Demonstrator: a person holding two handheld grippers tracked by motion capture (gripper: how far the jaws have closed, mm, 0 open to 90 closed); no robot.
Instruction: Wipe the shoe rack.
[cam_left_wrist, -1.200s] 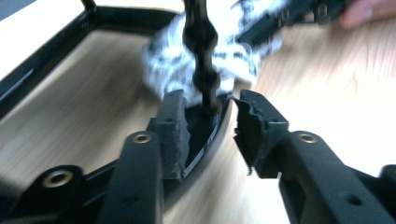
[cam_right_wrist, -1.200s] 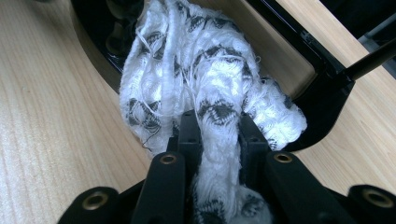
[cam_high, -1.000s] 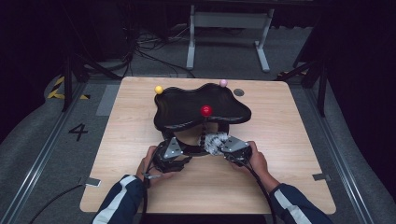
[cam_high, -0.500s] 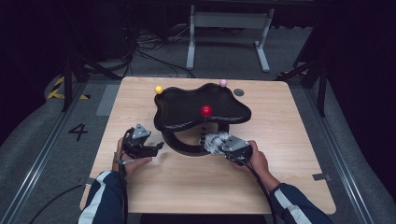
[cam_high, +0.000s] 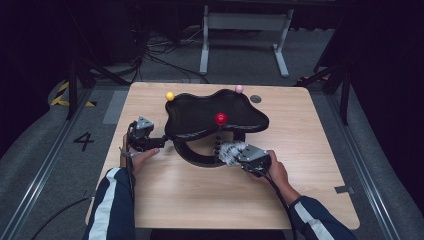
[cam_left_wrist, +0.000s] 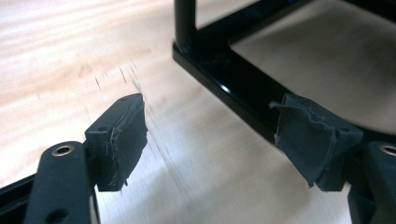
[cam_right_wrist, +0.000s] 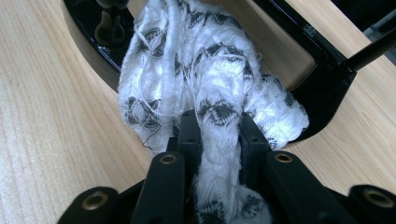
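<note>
White-and-grey knitted cloth, pinched between the fingers of the right gripper, draped over the curved front rim of the black stand near the tabletop's middle. Compared with half a second ago: left gripper farther in toward the stand's left edge, up from the tabletop's left margin; right gripper unmoved, cloth unchanged. From above, cloth just a pale fuzzy patch at the stand's base below the red ball; up close in the right gripper view, plainly a loose open weave with stray threads, bunched and squeezed between narrow fingers. Left gripper view: fingers spread wide with nothing between, bare wood beneath, a black frame bar and an upright post just ahead. Yellow ball and pink ball at the stand's far rim, seen from above. Lower end of the cloth hidden behind the right gripper's body; left gripper view slightly blurred.
</note>
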